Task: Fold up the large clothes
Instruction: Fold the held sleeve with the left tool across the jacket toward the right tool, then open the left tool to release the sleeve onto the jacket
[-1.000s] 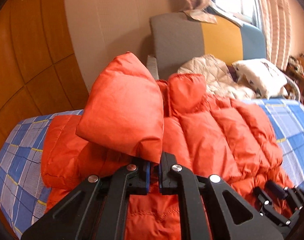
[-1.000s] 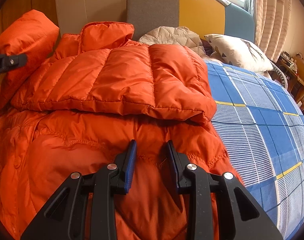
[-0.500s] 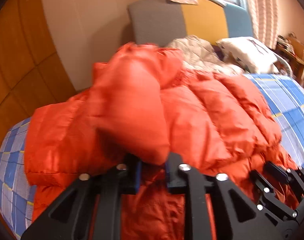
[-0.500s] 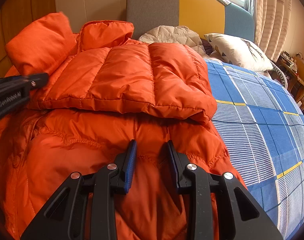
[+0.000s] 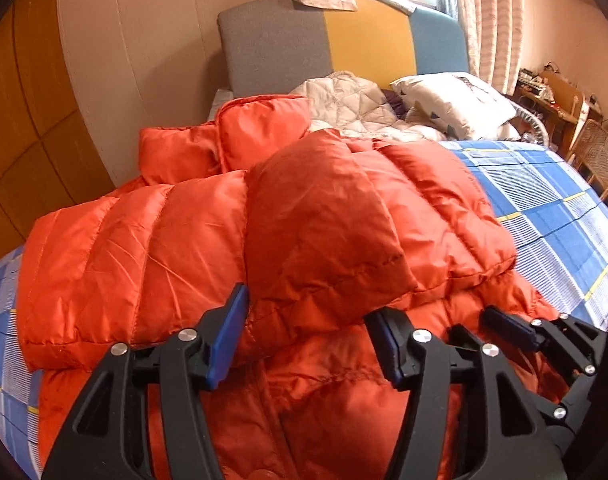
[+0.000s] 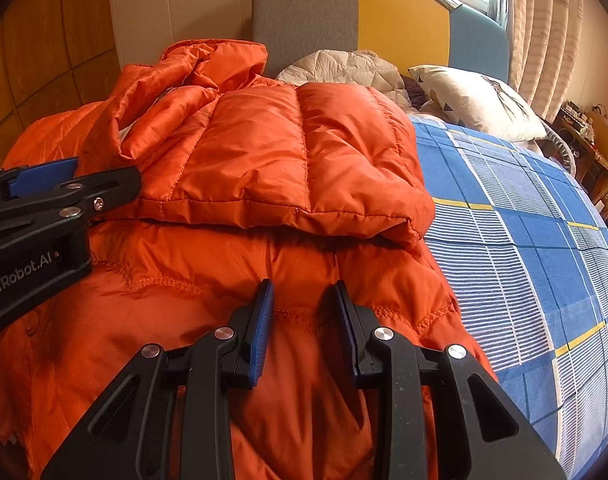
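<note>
Your orange quilted puffer jacket (image 5: 208,240) lies spread across the blue, white and yellow checked bedsheet (image 6: 523,240), long axis running away from you toward the grey, yellow and blue upholstered headboard (image 5: 343,40), hood end far, hem end near, right under both tools. 2 sleeves are folded in over the chest: in the left wrist view the left sleeve's cuff end (image 5: 323,248) sits directly ahead of and between the fingers of your left gripper (image 5: 307,336), which are spread wide and not pinching it; the cuff hem touches or nearly touches the blue pads, can't tell which. In the right wrist view your right gripper (image 6: 300,328) hovers over the lower jacket body (image 6: 184,320), fingers apart, nothing between them; the folded right sleeve (image 6: 288,160) lies across, just beyond the tips. Likely next is bringing the hem up toward the collar, so both tools are already at the near end, the right a bit closer to the right hem corner. Puffy nylon, slippery, may spring back. Behind: cream quilted blanket (image 5: 351,100), white printed pillow (image 6: 475,100), wooden wall panels (image 5: 24,120), striped curtain (image 6: 543,20) by the window.
</note>
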Demonstrator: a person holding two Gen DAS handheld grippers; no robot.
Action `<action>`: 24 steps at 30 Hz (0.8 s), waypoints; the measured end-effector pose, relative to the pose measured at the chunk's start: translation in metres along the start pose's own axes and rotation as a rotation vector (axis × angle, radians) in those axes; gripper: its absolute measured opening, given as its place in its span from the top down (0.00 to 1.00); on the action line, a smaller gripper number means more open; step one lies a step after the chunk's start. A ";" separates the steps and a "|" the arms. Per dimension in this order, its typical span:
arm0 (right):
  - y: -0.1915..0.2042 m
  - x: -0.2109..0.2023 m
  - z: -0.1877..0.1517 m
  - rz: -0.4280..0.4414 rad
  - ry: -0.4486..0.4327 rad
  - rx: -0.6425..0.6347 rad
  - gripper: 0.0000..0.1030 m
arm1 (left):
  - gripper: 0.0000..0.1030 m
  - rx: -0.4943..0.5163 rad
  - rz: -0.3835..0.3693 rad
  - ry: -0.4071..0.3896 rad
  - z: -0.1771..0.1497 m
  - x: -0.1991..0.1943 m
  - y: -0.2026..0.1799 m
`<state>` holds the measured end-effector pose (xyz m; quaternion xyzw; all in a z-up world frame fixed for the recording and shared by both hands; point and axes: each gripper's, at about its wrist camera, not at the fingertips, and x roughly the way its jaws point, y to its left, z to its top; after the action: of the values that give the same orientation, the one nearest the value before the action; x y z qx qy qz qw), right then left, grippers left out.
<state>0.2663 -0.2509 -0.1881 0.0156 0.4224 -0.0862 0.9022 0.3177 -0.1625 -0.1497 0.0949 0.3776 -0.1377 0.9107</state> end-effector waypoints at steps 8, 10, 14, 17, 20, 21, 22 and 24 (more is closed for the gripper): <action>-0.001 0.000 0.000 0.001 0.001 0.004 0.71 | 0.17 0.024 -0.090 -0.055 -0.012 -0.032 0.002; 0.000 0.000 0.000 -0.001 0.001 0.002 0.71 | 0.17 0.004 -0.100 -0.074 -0.017 -0.044 0.011; -0.001 -0.004 0.001 -0.003 -0.002 0.006 0.71 | 0.17 -0.069 -0.090 -0.090 -0.023 -0.062 0.042; -0.004 -0.014 0.004 0.011 -0.016 0.019 0.70 | 0.17 -0.146 -0.028 -0.105 -0.026 -0.068 0.077; -0.002 -0.038 0.008 0.024 -0.078 0.004 0.70 | 0.19 -0.214 0.083 -0.107 -0.027 -0.069 0.117; 0.000 -0.045 0.010 0.031 -0.096 -0.001 0.70 | 0.19 -0.238 0.125 -0.101 -0.027 -0.067 0.130; 0.002 -0.051 0.013 0.041 -0.115 -0.003 0.70 | 0.19 -0.256 0.150 -0.095 -0.026 -0.064 0.139; 0.009 -0.061 0.022 0.067 -0.151 -0.001 0.70 | 0.19 -0.309 0.206 -0.069 -0.023 -0.057 0.162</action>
<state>0.2463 -0.2357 -0.1272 0.0225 0.3523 -0.0569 0.9339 0.3156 0.0068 -0.1138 -0.0127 0.3512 0.0129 0.9361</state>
